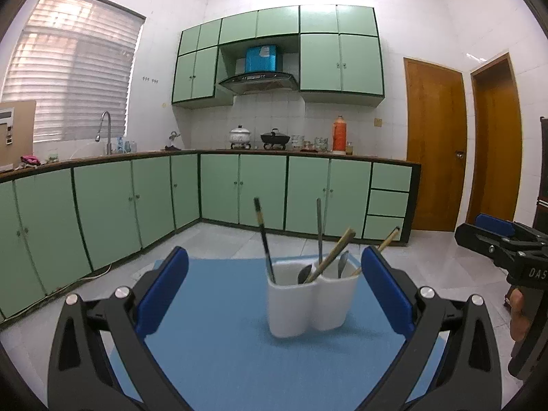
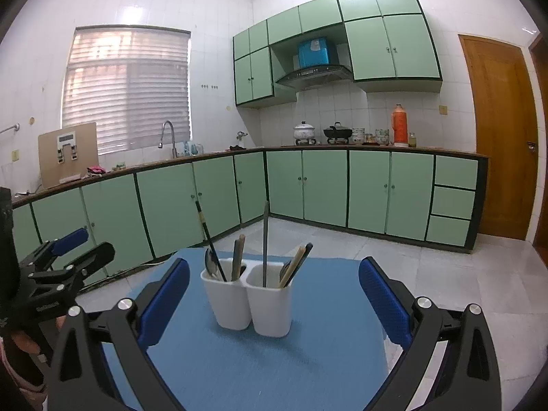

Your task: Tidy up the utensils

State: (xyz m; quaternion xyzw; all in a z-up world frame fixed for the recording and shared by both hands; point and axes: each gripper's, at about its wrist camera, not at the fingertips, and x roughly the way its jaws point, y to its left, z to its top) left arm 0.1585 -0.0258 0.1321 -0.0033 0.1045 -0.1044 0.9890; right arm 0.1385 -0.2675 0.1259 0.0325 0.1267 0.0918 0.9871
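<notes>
Both my tongs are empty. My left gripper (image 1: 274, 294) has its jaws spread wide w/ nothing between the blue pads, and my right gripper (image 2: 274, 294) is the same: wide apart, holding nothing.

Landmark = the white two-compartment utensil holder (image 2: 250, 303), standing upright on the blue mat (image 2: 267, 370), in front of both grippers and apart from them; no pad touches it.

Contents, as seen from the right wrist:
- Left compartment: a metal spoon (image 2: 209, 264), a black chopstick (image 2: 209, 239) leaning left, and a wooden-handled piece (image 2: 237, 257); can't tell what sort.
- Right compartment: a tall grey metal handle (image 2: 265, 243) standing near upright, plus chopsticks (image 2: 297, 263) leaning right.

I see no loose utensils on the mat around the holder, in either view.

Step, as I judge it: sorting looks done or nearly so, w/ everything visible already inside the holder. Spoons and sticks look mixed across compartments tho, so maybe a re-sort is still owed; can't say from here.

Next move, if any: pick one handle above the holder's rim, line the pads up either side of it, close gently and lift straight up so the holder doesn't tip. Otherwise, keep both grippers clear of the leaning sticks.
</notes>
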